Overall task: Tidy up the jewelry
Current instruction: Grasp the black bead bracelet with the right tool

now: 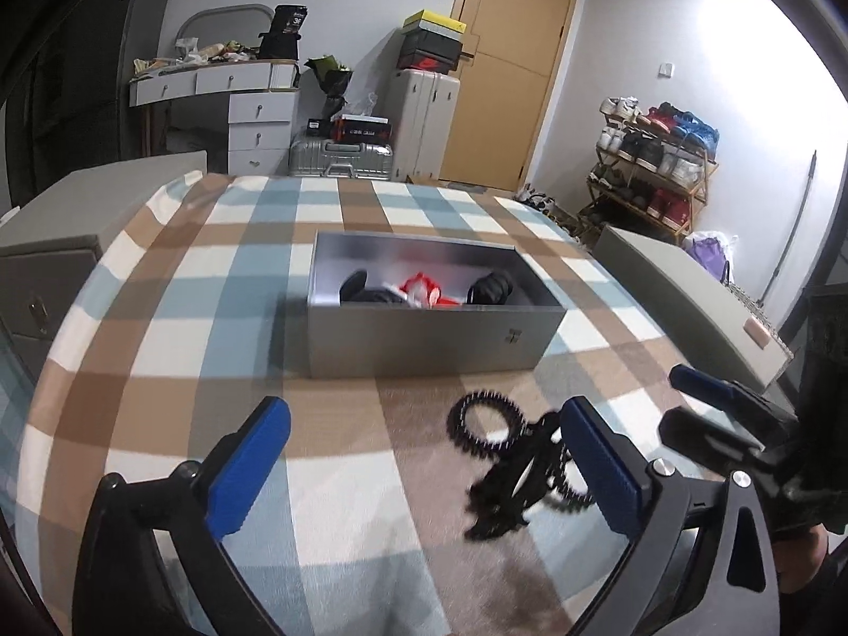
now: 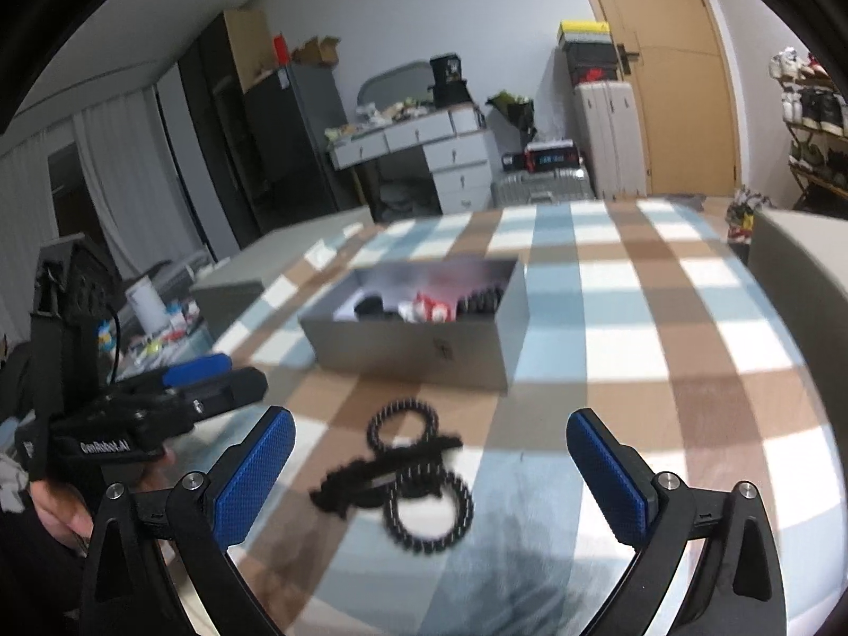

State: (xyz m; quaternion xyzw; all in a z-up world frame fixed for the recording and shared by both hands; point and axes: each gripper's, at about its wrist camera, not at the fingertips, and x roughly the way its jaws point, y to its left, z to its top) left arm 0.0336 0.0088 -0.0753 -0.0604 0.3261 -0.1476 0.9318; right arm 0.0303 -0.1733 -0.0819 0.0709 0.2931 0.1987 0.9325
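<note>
Left tongs: left gripper [image 1: 424, 469] hovers low over the near edge of the table, blue pads spread wide, nothing between them.
Right tongs: right gripper [image 2: 430, 469] also gaping, pads far apart, poised above the jewelry with no contact visible.
Cross view: from the left wrist camera the right gripper [image 1: 715, 403] shows at the right edge; from the right wrist camera the left gripper [image 2: 212, 376] shows at the left side.
Beaded bracelets: two black beaded bracelets [image 2: 424, 482] lie on the cloth near the table's front edge, one ring closer to the box, one closer to the camera.
Hair clip: a black clip-like piece [image 2: 381, 469] lies across the two rings, touching both; blurred, so its exact kind is hard to tell.
Jewelry box: open grey box [image 1: 424, 339] sits beyond the bracelets toward the table's middle, apart from them; black and red items lie inside.
Table: checked tablecloth [image 1: 212, 275] in brown, blue and white covers the top.
</note>
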